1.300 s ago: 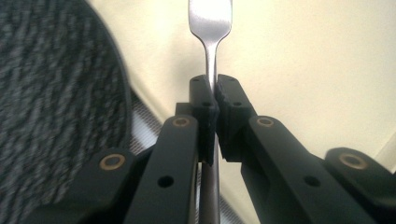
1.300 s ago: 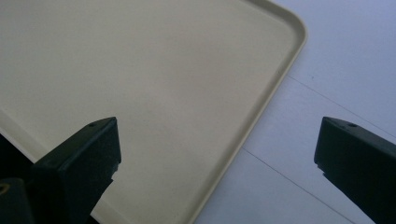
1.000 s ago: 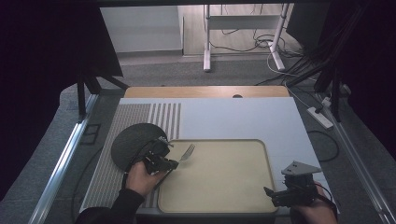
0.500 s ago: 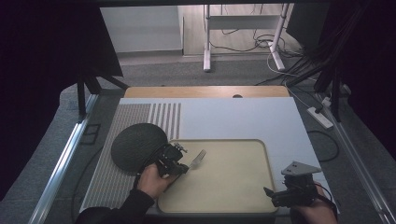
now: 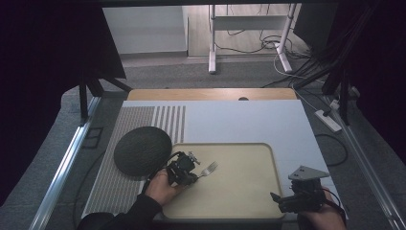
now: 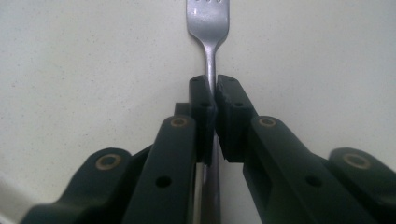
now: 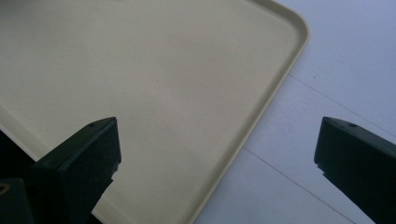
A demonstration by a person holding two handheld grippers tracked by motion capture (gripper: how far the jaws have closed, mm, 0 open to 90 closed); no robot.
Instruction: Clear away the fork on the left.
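Observation:
A metal fork point(image 5: 209, 168) sticks out to the right of my left gripper point(image 5: 195, 175), over the left part of the beige tray point(image 5: 273, 160). In the left gripper view the pads are pressed on the fork's point(image 6: 208, 21) neck, so the left gripper point(image 6: 213, 91) is shut on it, tines pointing away. My right gripper point(image 5: 276, 199) is at the tray's near right corner. Its jaws stand wide open in the right gripper view, and the right gripper point(image 7: 217, 140) has nothing between them, just the tray's point(image 7: 140, 70) corner below.
A dark round mat point(image 5: 142, 149) lies left of the tray on the white tabletop point(image 5: 239, 122). A striped grey patch point(image 5: 143, 120) covers the table's left side. Beyond the table are a stand's legs and cables on the floor point(image 5: 268, 43).
My left gripper has carried the fork rightward and toward the person, from the edge of the dark mat to over the tray's left part. The right gripper has stayed put.

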